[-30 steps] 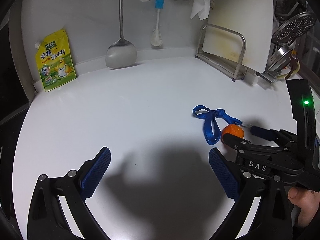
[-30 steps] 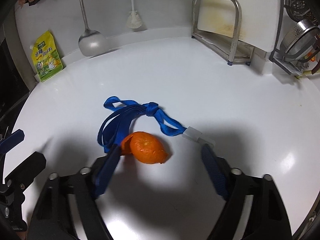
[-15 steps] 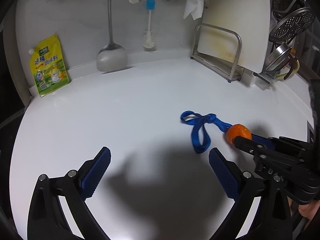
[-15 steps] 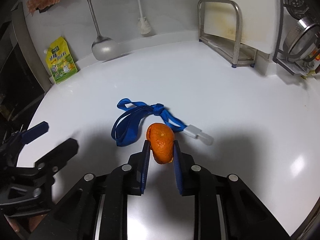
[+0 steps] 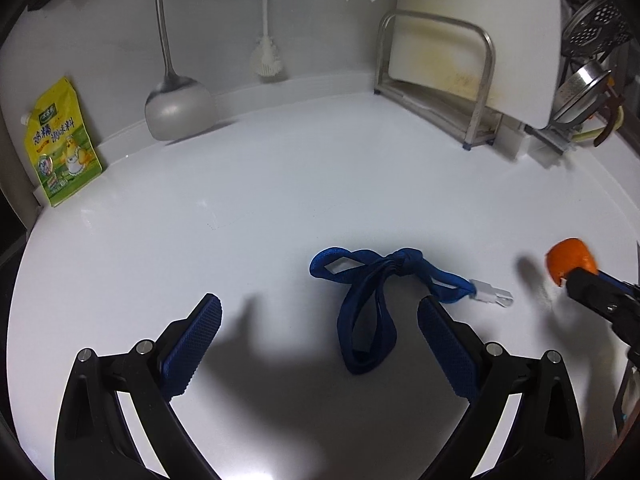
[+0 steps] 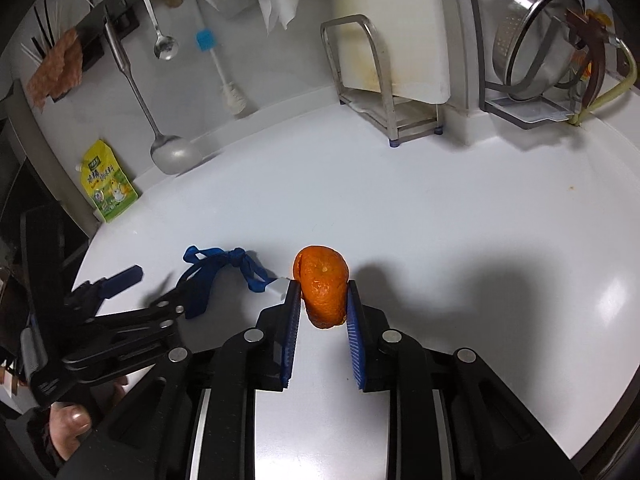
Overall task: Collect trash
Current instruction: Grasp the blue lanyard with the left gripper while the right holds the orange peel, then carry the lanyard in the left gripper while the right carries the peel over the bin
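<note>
My right gripper point(image 6: 320, 300) is shut on an orange peel point(image 6: 322, 290) and holds it above the white counter point(image 6: 440, 208). The peel also shows at the right edge of the left wrist view point(image 5: 570, 261), pinched in the right gripper point(image 5: 576, 276). A knotted blue lanyard point(image 5: 372, 292) with a white clip lies on the counter; it also shows in the right wrist view point(image 6: 216, 272). My left gripper point(image 5: 320, 320) is open and empty, hovering just in front of the lanyard, whose lower loop lies between the fingers. The left gripper also shows in the right wrist view point(image 6: 140, 288).
A yellow-green seasoning pouch point(image 5: 60, 148) leans on the back wall at left. A ladle point(image 5: 176, 108) and a bottle brush point(image 5: 264, 56) hang there. A steel rack point(image 5: 440, 80) with a white cutting board stands at back right, next to a colander point(image 6: 532, 44).
My right gripper closed on the orange peel and lifted it up and to the right, away from the lanyard. My left gripper moved right, closer to the lanyard.
</note>
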The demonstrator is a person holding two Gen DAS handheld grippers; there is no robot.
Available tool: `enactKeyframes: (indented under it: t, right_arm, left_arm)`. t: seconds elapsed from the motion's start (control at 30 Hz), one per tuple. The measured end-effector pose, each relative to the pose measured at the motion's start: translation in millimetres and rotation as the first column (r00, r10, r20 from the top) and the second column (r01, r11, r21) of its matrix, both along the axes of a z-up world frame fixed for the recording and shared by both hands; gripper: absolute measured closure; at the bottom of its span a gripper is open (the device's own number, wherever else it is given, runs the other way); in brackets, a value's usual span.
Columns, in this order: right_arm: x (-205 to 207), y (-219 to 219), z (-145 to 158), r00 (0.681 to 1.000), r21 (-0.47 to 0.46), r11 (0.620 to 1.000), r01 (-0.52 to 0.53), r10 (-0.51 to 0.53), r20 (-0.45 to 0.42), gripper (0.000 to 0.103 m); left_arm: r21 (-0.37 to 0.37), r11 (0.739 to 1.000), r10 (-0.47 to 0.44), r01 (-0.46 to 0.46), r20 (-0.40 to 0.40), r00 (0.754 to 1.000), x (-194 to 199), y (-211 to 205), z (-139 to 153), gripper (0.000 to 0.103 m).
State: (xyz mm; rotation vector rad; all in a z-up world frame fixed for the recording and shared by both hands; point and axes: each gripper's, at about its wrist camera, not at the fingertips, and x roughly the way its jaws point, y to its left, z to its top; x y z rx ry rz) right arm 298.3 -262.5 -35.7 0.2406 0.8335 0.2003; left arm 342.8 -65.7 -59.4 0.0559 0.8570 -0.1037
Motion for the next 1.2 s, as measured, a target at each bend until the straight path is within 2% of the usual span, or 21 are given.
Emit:
enactKeyframes:
  t: [0.07, 0.3, 0.43, 0.5, 0.6, 0.67, 0.7, 0.73, 0.83, 1.03, 1.2]
  right_arm:
    - [1.2, -0.5, -0.9, 1.0, 0.031, 0.999, -0.01, 0.011, -0.006, 0.081]
    - [1.5, 1.4, 0.0, 1.0, 0.026, 1.0, -0.007, 0.007, -0.001, 0.081]
    - [1.7, 0.9, -0.3, 1.0, 0.024, 1.0, -0.006, 0.006, 0.002, 0.081]
    - [2.3, 1.2, -1.0, 1.0, 0.024, 1.0, -0.008, 0.008, -0.002, 0.081]
    - [2.9, 1.9, -2.5, 1.0, 0.024, 1.0, -0.01, 0.01, -0.006, 0.081]
    - [3.1, 2.1, -3.2, 1.0, 0.023, 1.0, -0.011, 0.012, -0.007, 0.081]
    - [3.0, 2.7, -3.5, 1.0, 0.022, 1.0, -0.012, 0.012, -0.007, 0.081]
    - [3.1, 2.9, -3.8, 1.0, 0.02, 1.0, -0.013, 0.013, -0.008, 0.081]
    - [-0.5, 4.5, -5.8, 1.0, 0.011, 1.0, -0.01, 0.01, -0.006, 0.081]
    - [-22.6, 4.7, -7.2, 1.0, 0.014, 1.0, 0.006, -0.006, 0.01, 0.081]
    - [-56.6, 7.9, 0.3, 0.999, 0.008, 1.0, 0.023, -0.023, 0.04, 0.081]
  left_arm:
    - [0.017, 1.0, 0.011, -0.011, -0.011, 1.0, 5.4, -3.0, -2.6, 0.006]
    - [0.06, 0.998, 0.022, -0.021, -0.023, 0.999, 14.4, -10.4, -6.8, 0.009]
    - [0.08, 0.997, 0.016, -0.012, -0.051, 0.999, 18.3, -14.9, -11.7, 0.022]
    - [0.093, 0.995, 0.019, -0.016, -0.036, 0.999, 17.9, -16.2, -10.2, 0.028]
    - [0.095, 0.995, 0.003, 0.0, -0.027, 1.0, 17.2, -19.9, -9.4, 0.045]
    - [0.095, 0.995, -0.011, 0.013, -0.02, 1.0, 15.8, -22.0, -9.1, 0.065]
    - [0.092, 0.996, -0.016, 0.018, -0.02, 1.0, 15.0, -22.7, -9.0, 0.07]
    - [0.084, 0.996, -0.023, 0.024, -0.021, 1.0, 14.0, -22.4, -9.0, 0.08]
    - [0.053, 0.997, -0.051, 0.052, -0.011, 0.999, 7.0, -19.0, -8.0, 0.094]
    - [0.041, 0.998, -0.057, 0.054, 0.08, 0.995, -25.2, -9.4, 12.4, 0.095]
    - [0.055, 0.996, -0.081, 0.073, 0.168, 0.982, -80.5, -2.6, 33.4, 0.095]
